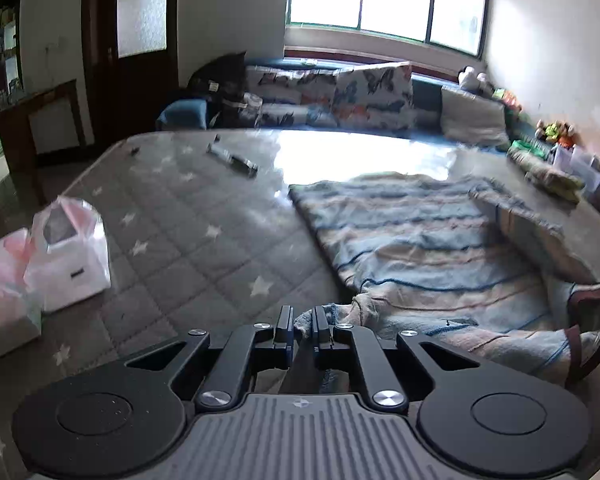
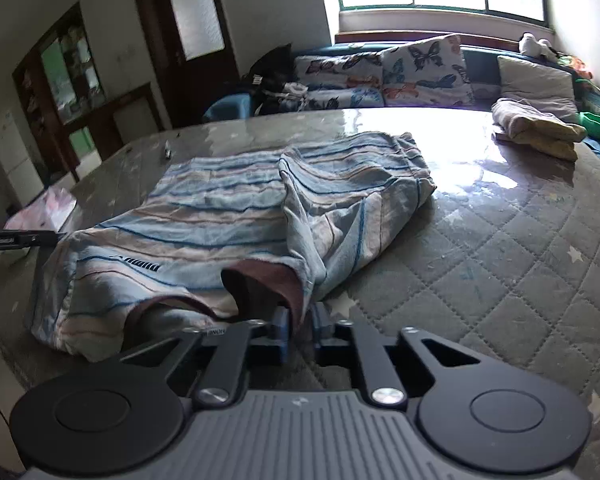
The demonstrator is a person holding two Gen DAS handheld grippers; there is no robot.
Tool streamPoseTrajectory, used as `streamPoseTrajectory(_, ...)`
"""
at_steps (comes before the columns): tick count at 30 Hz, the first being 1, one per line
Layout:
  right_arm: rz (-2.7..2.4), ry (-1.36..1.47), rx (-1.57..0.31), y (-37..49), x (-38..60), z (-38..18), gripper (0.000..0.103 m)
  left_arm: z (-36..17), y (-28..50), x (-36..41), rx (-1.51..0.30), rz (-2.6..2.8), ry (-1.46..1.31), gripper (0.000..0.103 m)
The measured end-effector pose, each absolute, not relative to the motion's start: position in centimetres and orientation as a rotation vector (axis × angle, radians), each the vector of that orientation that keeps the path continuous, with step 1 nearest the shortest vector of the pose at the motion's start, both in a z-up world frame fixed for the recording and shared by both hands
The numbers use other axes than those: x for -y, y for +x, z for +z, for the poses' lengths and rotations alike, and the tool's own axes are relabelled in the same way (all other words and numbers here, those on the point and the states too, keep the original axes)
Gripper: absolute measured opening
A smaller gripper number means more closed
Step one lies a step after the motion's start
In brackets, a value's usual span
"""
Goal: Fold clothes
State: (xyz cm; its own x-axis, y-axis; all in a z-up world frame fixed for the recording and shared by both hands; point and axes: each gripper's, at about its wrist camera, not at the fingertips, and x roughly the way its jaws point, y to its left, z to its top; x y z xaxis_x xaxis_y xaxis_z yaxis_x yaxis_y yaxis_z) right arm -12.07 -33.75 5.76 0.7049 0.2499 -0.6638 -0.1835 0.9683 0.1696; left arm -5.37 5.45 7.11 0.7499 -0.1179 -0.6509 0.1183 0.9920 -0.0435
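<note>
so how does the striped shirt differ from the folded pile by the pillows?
The striped shirt lies spread out, one sleeve flipped over its body; the folded pile sits compact and stacked. The shirt is blue-striped, the pile beige and yellow. Both grippers, left and right, pinch the shirt; nothing touches the pile. Both rest on the mattress.

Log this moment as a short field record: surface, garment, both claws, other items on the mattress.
surface: quilted grey mattress with star print
garment: striped blue and beige shirt, lying spread out, right sleeve folded over the body
left claw: shut on the shirt's near left edge
right claw: shut on the shirt's maroon-trimmed edge
other clothes: folded pile at the far right of the mattress
bags: white plastic bags on the mattress left of the shirt
background: butterfly-print pillows below the window
</note>
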Motion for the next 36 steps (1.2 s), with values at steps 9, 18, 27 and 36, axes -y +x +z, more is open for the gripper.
streamPoseTrajectory(9, 0.317, 0.004, -0.678, -8.3, 31.2, 9.6, 0.042, 6.2, -5.4, -6.1, -0.730, -0.103, -0.005, 0.010)
streamPoseTrajectory(18, 0.340, -0.074, -0.770, -1.8, 26.4, 7.0, 0.047, 5.8, -5.3, -6.8, -0.733, -0.080, -0.018, 0.010)
streamPoseTrajectory(27, 0.347, -0.149, -0.853, 3.7, 22.5, 4.4, 0.045, 6.0, -5.2, -7.3, -0.731, -0.071, -0.024, 0.010)
streamPoseTrajectory(36, 0.298, -0.192, -0.809, 3.3, 23.5, 4.3, 0.008, 5.7, -5.2, -7.4, -0.738, -0.062, -0.028, 0.010)
